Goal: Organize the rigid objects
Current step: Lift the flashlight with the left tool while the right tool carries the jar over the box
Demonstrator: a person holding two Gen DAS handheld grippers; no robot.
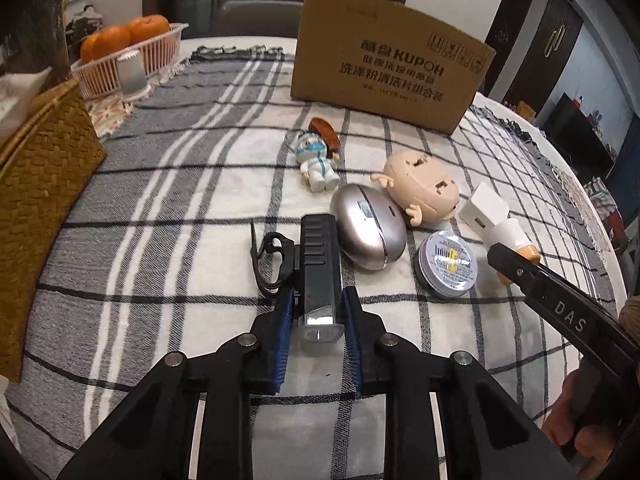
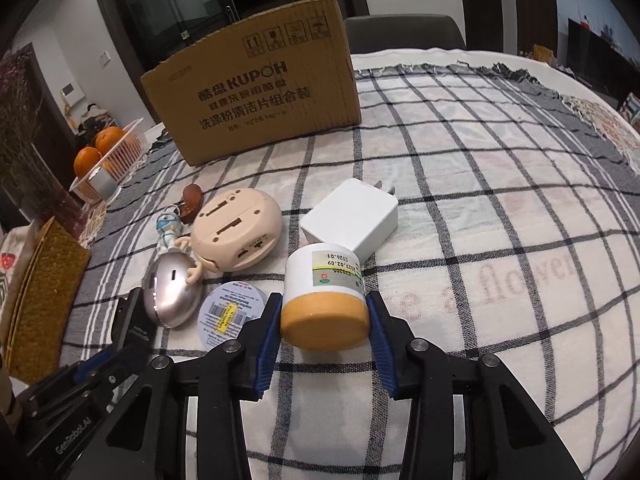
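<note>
Nearest, left gripper (image 1: pixel 318 330): jaws drawn in as far as they went, blue pads pressed against both sides of a black bike light (image 1: pixel 318 276) lying lens-end toward the camera on the checked tablecloth (image 1: pixel 160 240), strap mount sticking out at its left.

Right gripper (image 2: pixel 324 322): jaws part-way in, flanking the orange lid of a white jar (image 2: pixel 325 298) lying on its side; pads just at the lid's edges, firm contact on the left pad not confirmed, so grip judged incomplete.

Just beyond, close-packed: round tin (image 2: pixel 232 314) with barcode label, silver egg-shaped case (image 1: pixel 368 226), beige figure head (image 1: pixel 420 188), white plug adapter (image 2: pixel 354 216) touching the jar's base end.

Farther: small figurine in white suit (image 1: pixel 316 160), a brown piece beside it.

Farthest: open cardboard box (image 1: pixel 388 68), judged the likely destination; wicker basket (image 1: pixel 44 200) at far left; pink basket of oranges (image 1: pixel 132 52).

Risks, judged: round lid rolling or squirting out of the right jaws if lifted on a shallow, off-centre pinch; jar nudging adapter or tin on lift; bike light pivoting nose-down, being held near one end; strap snagging the cloth; the two grippers colliding, being close together.
</note>
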